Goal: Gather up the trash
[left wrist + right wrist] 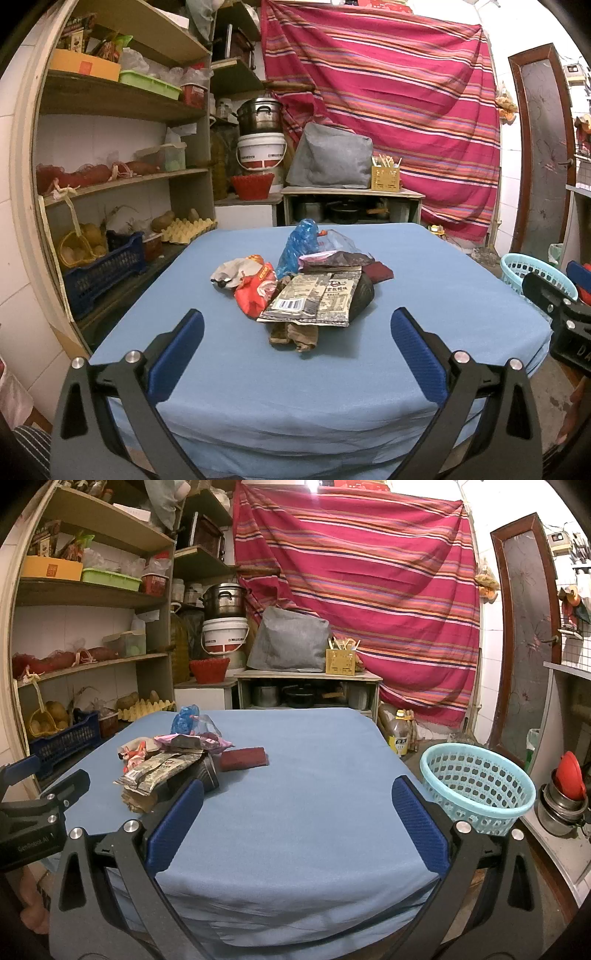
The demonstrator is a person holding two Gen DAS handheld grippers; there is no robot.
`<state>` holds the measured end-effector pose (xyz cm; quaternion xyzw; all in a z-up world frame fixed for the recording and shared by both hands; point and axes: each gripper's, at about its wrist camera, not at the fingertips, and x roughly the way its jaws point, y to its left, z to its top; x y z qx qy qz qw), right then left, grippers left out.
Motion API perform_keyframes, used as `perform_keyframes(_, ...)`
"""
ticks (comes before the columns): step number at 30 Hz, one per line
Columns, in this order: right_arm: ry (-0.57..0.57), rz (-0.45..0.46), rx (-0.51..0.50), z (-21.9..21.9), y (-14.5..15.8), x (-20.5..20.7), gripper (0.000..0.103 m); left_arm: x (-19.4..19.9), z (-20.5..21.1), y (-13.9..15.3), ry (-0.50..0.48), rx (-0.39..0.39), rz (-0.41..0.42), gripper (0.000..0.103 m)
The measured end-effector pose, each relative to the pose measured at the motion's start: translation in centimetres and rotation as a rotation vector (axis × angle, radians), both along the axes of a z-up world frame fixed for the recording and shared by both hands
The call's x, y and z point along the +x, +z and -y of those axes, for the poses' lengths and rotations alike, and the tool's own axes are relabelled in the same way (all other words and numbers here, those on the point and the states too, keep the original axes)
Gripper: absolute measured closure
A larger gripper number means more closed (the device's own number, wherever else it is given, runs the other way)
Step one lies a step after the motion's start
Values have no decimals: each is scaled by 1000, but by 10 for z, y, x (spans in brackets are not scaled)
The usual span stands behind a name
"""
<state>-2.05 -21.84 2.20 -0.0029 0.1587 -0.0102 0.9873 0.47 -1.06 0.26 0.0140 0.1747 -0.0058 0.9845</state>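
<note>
Trash lies in a pile on the blue table, ahead of the left gripper and apart from its wide-open fingers. Right gripper is also spread wide and empty; the pile is front-left, a turquoise basket right.

A blue-covered table carries a heap of wrappers.

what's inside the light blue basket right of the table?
Nothing visible inside the light blue basket: only its perforated inner wall shows. Its floor is hidden behind the near rim. Trash pile sits on the table.
</note>
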Motion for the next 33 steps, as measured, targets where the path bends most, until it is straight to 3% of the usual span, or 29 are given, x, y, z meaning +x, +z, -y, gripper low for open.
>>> perform_keyframes(15,-37,-25,-23,0,-11,28,4,35,-3,-6,2,20,-48,4)
perform_keyframes(23,-54,-76,-98,6,2,75,4,85,-28,5,4,31,-90,4)
perform_keyframes(28,-49,-95,-142,-11,3,104,4,123,-53,12,29,83,-94,4)
perform_keyframes(33,-47,-122,-99,-30,5,131,4,163,-89,20,42,46,-106,4)
